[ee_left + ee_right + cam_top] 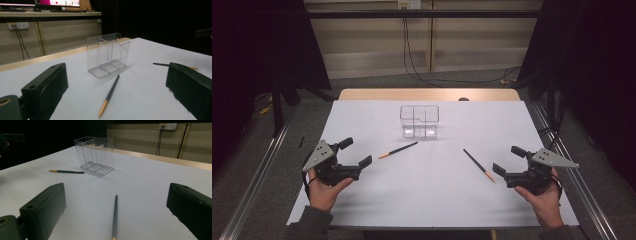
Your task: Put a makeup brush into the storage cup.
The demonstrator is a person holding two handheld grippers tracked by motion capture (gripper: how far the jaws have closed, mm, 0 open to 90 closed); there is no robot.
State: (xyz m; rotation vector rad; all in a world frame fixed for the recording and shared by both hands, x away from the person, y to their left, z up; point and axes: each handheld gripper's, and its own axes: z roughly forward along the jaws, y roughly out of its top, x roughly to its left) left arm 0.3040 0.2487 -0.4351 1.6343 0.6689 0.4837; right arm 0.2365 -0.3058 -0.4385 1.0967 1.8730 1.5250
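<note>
A clear plastic holder [419, 121] with compartments stands upright at the table's middle back. Two dark pens with gold tips lie on the white sheet: one [398, 149] left of centre, one [478, 164] right of centre. My left gripper [356, 152] is held at the front left, open and empty, its jaws pointing toward the left pen [110, 93] and the holder [107, 56]. At the front right my right gripper [508, 160] is open and empty too, with the right pen [115, 216] lying just ahead between its jaws and the holder [95, 155] farther off.
The white sheet [432, 200] covers the table, with a wooden edge [427, 94] at the back. Metal rails [257, 175] run along both sides. Cables [412, 65] hang from a wall socket behind. Dark curtains flank the table.
</note>
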